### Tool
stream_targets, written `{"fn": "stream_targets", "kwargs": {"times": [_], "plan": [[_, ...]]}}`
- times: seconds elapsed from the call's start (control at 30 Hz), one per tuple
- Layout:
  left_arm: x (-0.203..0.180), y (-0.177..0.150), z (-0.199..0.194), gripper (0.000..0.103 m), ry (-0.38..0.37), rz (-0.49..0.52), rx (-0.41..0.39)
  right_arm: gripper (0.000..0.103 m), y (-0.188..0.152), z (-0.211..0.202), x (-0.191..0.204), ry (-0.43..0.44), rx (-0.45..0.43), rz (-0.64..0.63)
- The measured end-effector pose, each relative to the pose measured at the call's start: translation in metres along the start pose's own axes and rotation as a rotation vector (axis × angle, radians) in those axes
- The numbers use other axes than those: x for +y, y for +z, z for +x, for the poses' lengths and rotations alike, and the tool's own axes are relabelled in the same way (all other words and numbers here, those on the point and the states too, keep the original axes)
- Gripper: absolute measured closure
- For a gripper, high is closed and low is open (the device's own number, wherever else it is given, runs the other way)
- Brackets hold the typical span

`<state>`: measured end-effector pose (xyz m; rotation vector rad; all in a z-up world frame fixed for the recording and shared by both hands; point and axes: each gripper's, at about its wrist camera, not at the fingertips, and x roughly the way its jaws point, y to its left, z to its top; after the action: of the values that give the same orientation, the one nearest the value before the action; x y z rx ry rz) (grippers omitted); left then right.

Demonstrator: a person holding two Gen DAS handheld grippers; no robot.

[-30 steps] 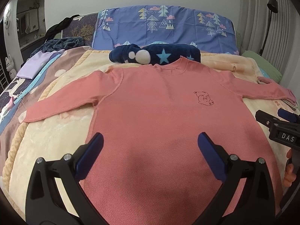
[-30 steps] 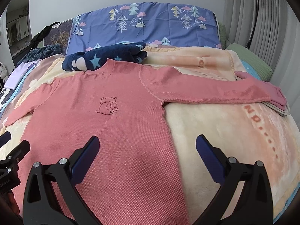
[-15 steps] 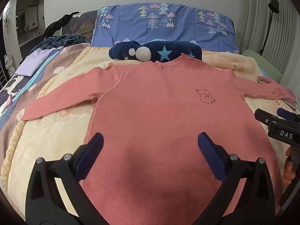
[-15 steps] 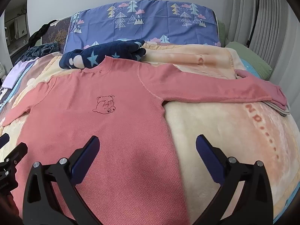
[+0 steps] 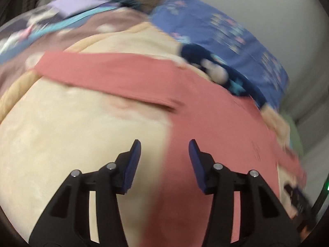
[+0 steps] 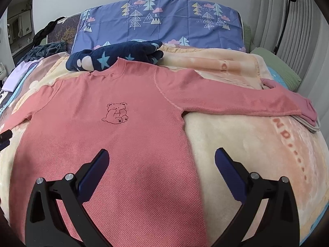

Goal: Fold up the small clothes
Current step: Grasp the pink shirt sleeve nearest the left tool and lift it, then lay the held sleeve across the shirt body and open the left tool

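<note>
A salmon-pink long-sleeved child's shirt (image 6: 127, 131) with a small bear outline on the chest lies flat, front up, on a cream blanket (image 6: 246, 144), both sleeves spread out. My right gripper (image 6: 162, 160) is open and empty above the shirt's right side edge. My left gripper (image 5: 164, 150) is open, its jaws narrower, and empty above the shirt's (image 5: 216, 127) left side edge, below the left sleeve. The left wrist view is tilted and blurred.
A folded navy star-patterned garment (image 6: 117, 56) lies just behind the collar. A blue tree-print pillow (image 6: 164, 20) stands at the headboard. A small stack of folded clothes (image 6: 308, 117) sits under the right cuff. Lilac fabric (image 6: 18, 76) lies far left.
My left gripper has swung left and tilted, now over the shirt's left edge, and its jaws have narrowed. My right gripper has barely moved. The shirt lies as before.
</note>
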<state>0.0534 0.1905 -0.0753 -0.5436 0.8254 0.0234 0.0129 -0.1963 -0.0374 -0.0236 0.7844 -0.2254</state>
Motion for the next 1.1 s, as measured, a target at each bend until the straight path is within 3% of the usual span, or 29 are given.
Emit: {"fn": "stream_targets", "kwargs": {"times": [0.07,0.13,0.2,0.37,0.4,0.47,0.53,0.6,0.67,0.73,0.87,0.97,1.1], "plan": [[0.052,0.02,0.005,0.05,0.046,-0.15,-0.026,0.001,0.0,0.003,-0.001,0.0,0.005,0.002],[0.098,0.036,0.01,0.039,0.078,-0.308,-0.04,0.001,0.0,0.007,-0.001,-0.001,0.016,0.001],[0.138,0.052,0.014,0.037,0.074,-0.452,-0.072,0.001,0.0,0.011,0.0,-0.004,0.024,-0.004],[0.178,0.09,0.027,0.033,0.119,-0.576,-0.158,0.001,0.002,0.018,0.004,-0.007,0.034,-0.015],[0.183,0.096,0.031,0.037,0.127,-0.596,-0.166,0.001,0.002,0.018,0.004,-0.009,0.033,-0.019],[0.194,0.109,0.037,0.056,0.134,-0.631,-0.189,0.001,0.002,0.019,0.003,-0.016,0.033,-0.023],[0.203,0.119,0.043,0.089,0.133,-0.644,-0.192,0.001,0.003,0.021,0.001,-0.023,0.035,-0.022],[0.203,0.128,0.043,0.1,0.127,-0.643,-0.207,0.001,0.004,0.024,-0.003,-0.031,0.037,-0.013],[0.179,0.141,0.036,0.101,0.109,-0.568,-0.242,0.001,0.004,0.026,-0.006,-0.036,0.036,-0.004],[0.132,0.152,0.028,0.101,0.069,-0.432,-0.261,0.001,0.006,0.03,-0.009,-0.037,0.035,0.006],[-0.002,0.149,0.02,0.101,-0.076,-0.064,-0.25,0.001,0.009,0.037,-0.014,-0.017,0.048,0.03],[-0.105,0.115,0.03,0.1,-0.188,0.209,-0.194,0.001,0.009,0.038,-0.02,-0.008,0.049,0.047],[-0.2,0.044,0.069,0.097,-0.271,0.453,-0.043,0.001,0.006,0.039,-0.034,-0.038,0.049,0.063]]}}
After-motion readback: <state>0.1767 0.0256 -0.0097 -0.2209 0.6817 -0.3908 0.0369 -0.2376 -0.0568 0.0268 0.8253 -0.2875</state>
